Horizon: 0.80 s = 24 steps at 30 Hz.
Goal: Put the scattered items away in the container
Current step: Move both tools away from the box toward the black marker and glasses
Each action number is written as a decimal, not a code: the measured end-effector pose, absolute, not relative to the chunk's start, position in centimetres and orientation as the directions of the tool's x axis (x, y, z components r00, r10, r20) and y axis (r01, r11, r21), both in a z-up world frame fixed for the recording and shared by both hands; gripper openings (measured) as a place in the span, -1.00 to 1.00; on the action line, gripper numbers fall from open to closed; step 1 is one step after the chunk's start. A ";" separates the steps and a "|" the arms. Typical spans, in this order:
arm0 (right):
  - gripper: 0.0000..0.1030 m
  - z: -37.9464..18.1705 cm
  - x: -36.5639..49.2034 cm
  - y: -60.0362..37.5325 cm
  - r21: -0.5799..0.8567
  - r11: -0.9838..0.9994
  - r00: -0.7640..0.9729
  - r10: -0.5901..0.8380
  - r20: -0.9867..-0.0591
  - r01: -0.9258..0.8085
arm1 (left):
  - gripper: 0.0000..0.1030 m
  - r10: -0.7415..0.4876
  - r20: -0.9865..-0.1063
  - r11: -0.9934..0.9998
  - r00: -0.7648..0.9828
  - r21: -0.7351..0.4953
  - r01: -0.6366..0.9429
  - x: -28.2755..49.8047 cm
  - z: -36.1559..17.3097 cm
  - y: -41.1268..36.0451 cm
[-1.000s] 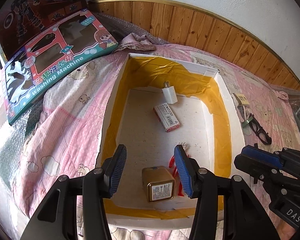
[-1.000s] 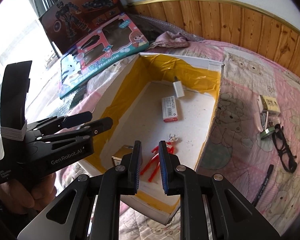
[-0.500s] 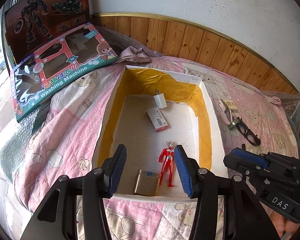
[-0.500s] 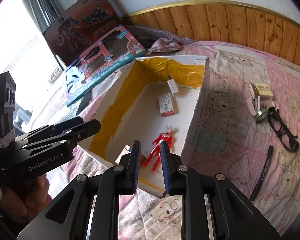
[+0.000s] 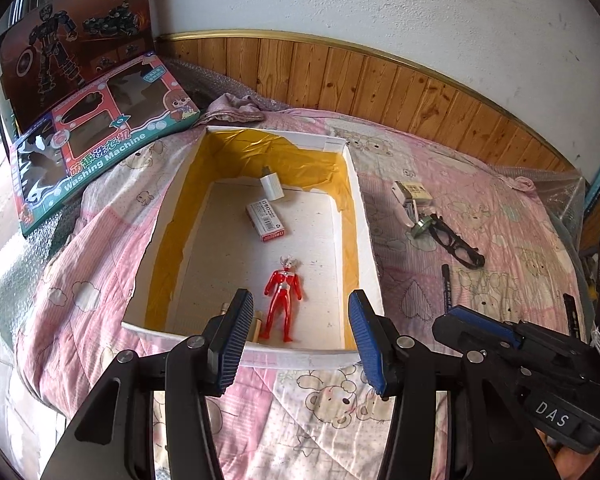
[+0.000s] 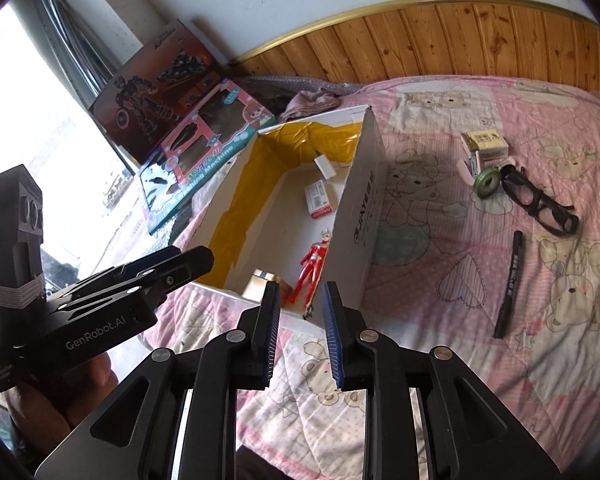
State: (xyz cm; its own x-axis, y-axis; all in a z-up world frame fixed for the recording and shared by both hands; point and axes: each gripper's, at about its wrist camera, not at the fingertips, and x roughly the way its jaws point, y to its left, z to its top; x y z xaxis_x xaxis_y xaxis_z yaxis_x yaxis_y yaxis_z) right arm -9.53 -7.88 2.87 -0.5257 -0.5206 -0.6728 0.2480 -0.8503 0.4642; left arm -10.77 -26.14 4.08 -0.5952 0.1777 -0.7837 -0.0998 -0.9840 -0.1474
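I have pulled both grippers back from the box [image 5: 364, 216], which sits on the bed [image 5: 500, 232]; a second ago my views were down inside it, now its near wall lies at twelve o'clock of both sets of jaws; the red figure [image 5: 282, 300] rests on the box floor beside the gold tin [image 6: 260, 282], with the small carton [image 5: 266, 220] and the white plug [image 5: 271, 187] further in. The left gripper [image 5: 298, 338] is spread wide and empty; the right gripper [image 6: 300, 334] has parted slightly since a second ago and carries nothing. So I judge that drop done; at two o'clock of the right view the glasses [image 6: 540, 200], marker [image 6: 510, 284], tape roll [image 6: 486, 179] and yellow packet [image 6: 484, 142] wait outside the box.
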 end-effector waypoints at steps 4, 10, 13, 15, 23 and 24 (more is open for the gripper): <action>-0.48 2.8 -8.1 -5.8 0.494 -0.844 -0.549 -0.520 -0.654 0.210 | 0.00 0.189 -0.782 -0.982 -0.594 -0.150 -0.114 -9.4 4.4 -24.9; -0.47 1.2 -5.4 -2.6 0.508 -0.851 -0.572 -0.483 -0.662 0.132 | 0.00 0.221 -0.780 -0.974 -0.585 -0.155 -0.163 -7.4 4.1 -22.4; -0.46 -0.2 -3.8 -0.8 0.513 -0.855 -0.573 -0.460 -0.678 0.079 | 0.00 0.242 -0.791 -0.968 -0.562 -0.157 -0.195 -6.6 3.0 -20.7; -0.46 -1.1 -2.8 0.3 0.515 -0.856 -0.573 -0.447 -0.687 0.050 | 0.00 0.242 -0.805 -0.966 -0.542 -0.147 -0.213 -6.2 2.1 -19.5; -0.46 -2.8 0.5 3.5 0.504 -0.863 -0.582 -0.396 -0.710 -0.027 | 0.00 0.273 -0.815 -0.949 -0.511 -0.142 -0.282 -4.6 0.8 -15.6; -0.46 -2.9 0.7 3.7 0.503 -0.863 -0.583 -0.392 -0.712 -0.034 | 0.00 0.276 -0.815 -0.947 -0.509 -0.141 -0.288 -4.4 0.8 -15.4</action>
